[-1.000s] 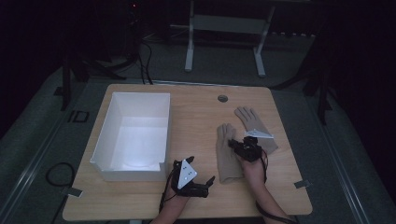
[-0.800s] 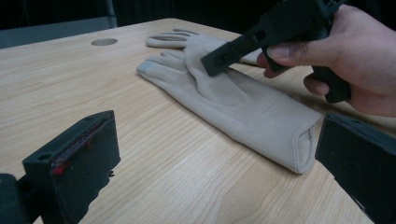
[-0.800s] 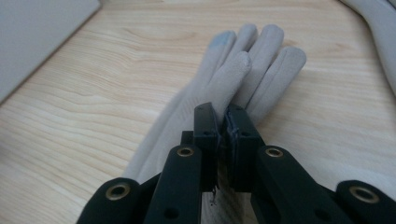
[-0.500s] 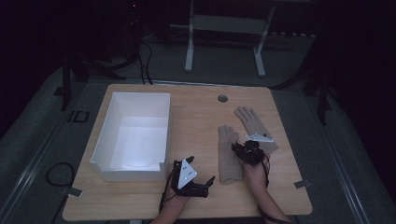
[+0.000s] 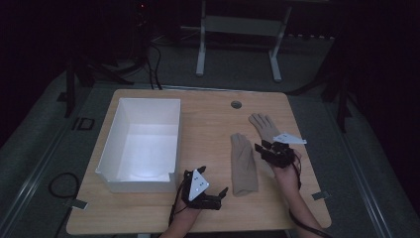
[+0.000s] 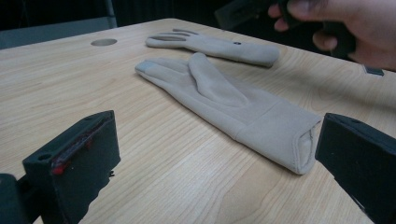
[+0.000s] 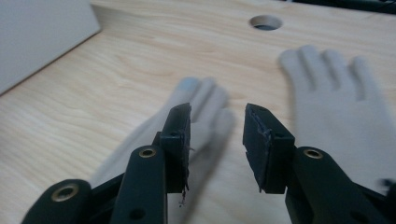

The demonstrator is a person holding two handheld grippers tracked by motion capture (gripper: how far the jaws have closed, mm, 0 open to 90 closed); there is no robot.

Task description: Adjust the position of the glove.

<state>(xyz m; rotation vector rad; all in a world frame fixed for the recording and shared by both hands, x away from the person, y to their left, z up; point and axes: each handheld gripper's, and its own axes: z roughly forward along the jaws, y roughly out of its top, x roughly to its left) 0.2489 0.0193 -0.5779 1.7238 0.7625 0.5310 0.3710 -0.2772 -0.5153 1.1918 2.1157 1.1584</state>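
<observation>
Two beige gloves lie flat on the wooden table. The nearer glove (image 5: 243, 166) (image 6: 224, 100) (image 7: 201, 93) points its fingers away from me. The farther glove (image 5: 265, 126) (image 6: 215, 44) (image 7: 336, 93) lies to its right. My left gripper (image 5: 213, 182) (image 6: 217, 140) rests low near the front edge, open wide, with the nearer glove's cuff close to its right jaw. My right gripper (image 5: 263, 148) (image 7: 217, 135) hovers between the two gloves, open by a narrow gap with nothing in it. A hand (image 6: 345, 23) holding it appears in the left gripper view.
A white open box (image 5: 111, 148) (image 7: 42, 32) stands on the table's left half. A round cable hole (image 5: 236, 104) (image 6: 103, 42) (image 7: 265, 22) sits near the far edge. Bare wood lies between the box and the gloves. A desk frame and cables stand beyond the table.
My right gripper has shifted a little to the right and away, above the gloves. The left gripper and both gloves have stayed put.
</observation>
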